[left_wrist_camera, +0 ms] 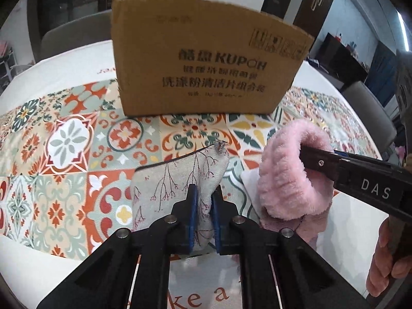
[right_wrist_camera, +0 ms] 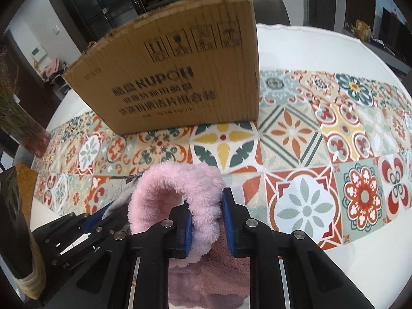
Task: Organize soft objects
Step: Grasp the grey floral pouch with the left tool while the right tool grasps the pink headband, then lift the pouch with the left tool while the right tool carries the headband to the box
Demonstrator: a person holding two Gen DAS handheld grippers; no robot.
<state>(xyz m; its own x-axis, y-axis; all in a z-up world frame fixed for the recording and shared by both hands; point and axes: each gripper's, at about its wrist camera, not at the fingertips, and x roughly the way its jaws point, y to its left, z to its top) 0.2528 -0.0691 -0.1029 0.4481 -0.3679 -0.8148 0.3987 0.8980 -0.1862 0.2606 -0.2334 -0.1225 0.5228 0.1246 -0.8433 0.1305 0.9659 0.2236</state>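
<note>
My left gripper point(left_wrist_camera: 205, 195) is shut on a grey fabric pouch point(left_wrist_camera: 177, 177) with a branch print and a dark zipper, holding it just above the patterned table mat. My right gripper point(right_wrist_camera: 206, 206) is shut on a fluffy pink headband point(right_wrist_camera: 175, 188), which also shows in the left wrist view point(left_wrist_camera: 285, 170) to the right of the pouch. A darker mauve plush cloth point(right_wrist_camera: 213, 280) lies under the headband. The cardboard box point(left_wrist_camera: 206, 59) stands upright behind both; it also shows in the right wrist view point(right_wrist_camera: 180, 77).
A tile-patterned mat point(right_wrist_camera: 309, 154) covers the white round table point(right_wrist_camera: 360, 257). Grey chairs point(left_wrist_camera: 72, 36) stand behind the table. A vase with dried stems point(right_wrist_camera: 23, 126) stands at the left edge. A white card point(left_wrist_camera: 249, 180) lies beside the headband.
</note>
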